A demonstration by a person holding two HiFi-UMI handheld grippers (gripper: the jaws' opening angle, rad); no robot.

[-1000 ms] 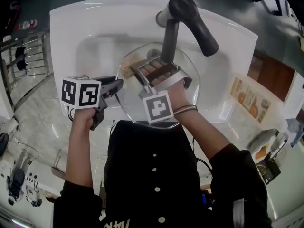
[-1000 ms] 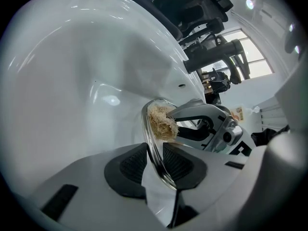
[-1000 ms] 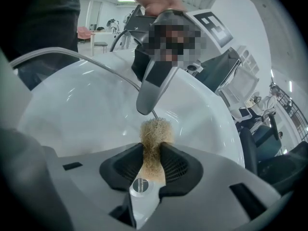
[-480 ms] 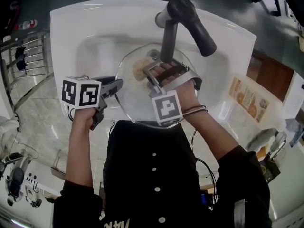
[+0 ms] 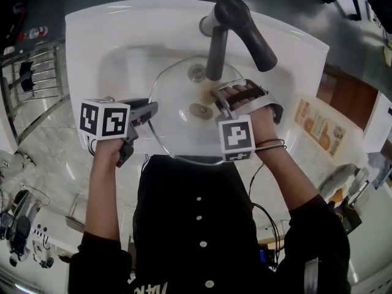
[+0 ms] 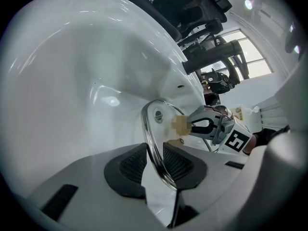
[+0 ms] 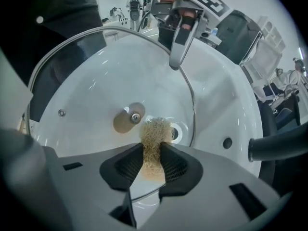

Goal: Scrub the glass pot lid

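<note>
The glass pot lid (image 5: pixel 184 133) lies tilted in the white sink (image 5: pixel 122 54), inner side up, its centre fitting (image 7: pixel 130 118) showing. My left gripper (image 5: pixel 150 109) is shut on the lid's steel rim (image 6: pixel 153 150) at its left edge and holds it still. A tan scrub sponge (image 7: pixel 154 138) is squeezed between the pads of my right gripper (image 7: pixel 153 161), which points steeply down. The sponge presses on the glass just right of the centre fitting. In the head view the right gripper (image 5: pixel 217 97) is over the lid's right half, under the tap.
The dark tap (image 5: pixel 236 23) arches over the lid's far side, close to my right hand. The drain (image 7: pixel 176 132) and an overflow hole (image 7: pixel 227 142) show through and past the glass. A metal rack (image 5: pixel 27 78) stands left of the sink, a printed packet (image 5: pixel 318 124) on the right.
My right gripper has swept the sponge from the lid's far left part rightward across the glass, past its centre. The left gripper and the lid have stayed put.
</note>
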